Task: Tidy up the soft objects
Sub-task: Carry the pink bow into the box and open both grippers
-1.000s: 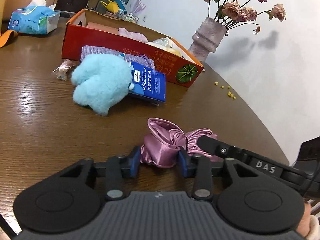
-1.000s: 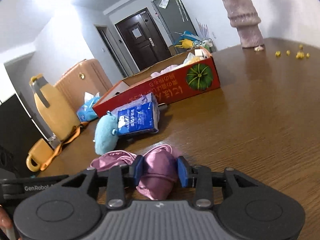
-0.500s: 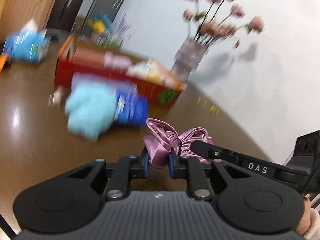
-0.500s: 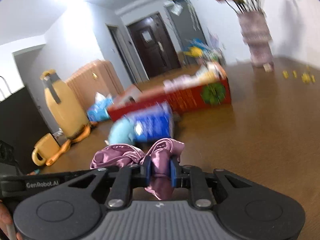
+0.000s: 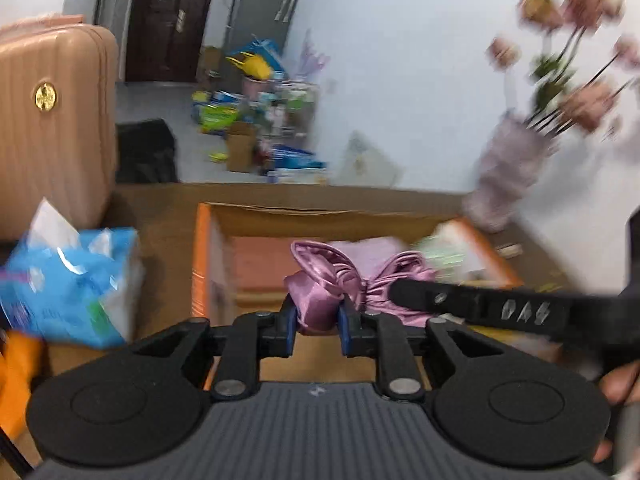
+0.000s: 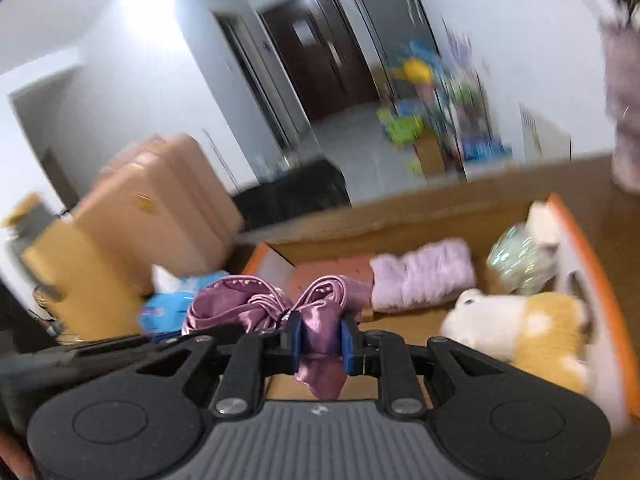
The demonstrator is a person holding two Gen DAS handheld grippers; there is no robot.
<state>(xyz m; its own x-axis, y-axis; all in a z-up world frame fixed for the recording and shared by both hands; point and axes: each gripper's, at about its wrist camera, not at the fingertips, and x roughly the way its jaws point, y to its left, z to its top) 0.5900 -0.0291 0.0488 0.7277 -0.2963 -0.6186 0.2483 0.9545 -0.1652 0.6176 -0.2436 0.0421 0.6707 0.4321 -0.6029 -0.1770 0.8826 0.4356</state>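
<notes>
Nearest us, the left hand-held gripper [image 5: 317, 326] and right hand-held gripper [image 6: 320, 338] each pinch one end of the shiny mauve satin scrunchie-like cloth [image 5: 320, 280], held above the open orange cardboard box [image 5: 202, 264]. Only our right view shows the box's contents: a fluffy lilac towel [image 6: 422, 280] and a white-and-yellow plush toy [image 6: 520, 328]. Only our left view shows the blurred vase of pink flowers [image 5: 508, 176] beyond. Both grippers tilt downward.

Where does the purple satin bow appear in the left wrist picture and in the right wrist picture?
Left wrist view: the purple satin bow is at centre, between the left gripper's fingers.
Right wrist view: the bow is at centre, slightly left.
Shared landmark: the orange cardboard box lies behind the bow in both views.
</notes>
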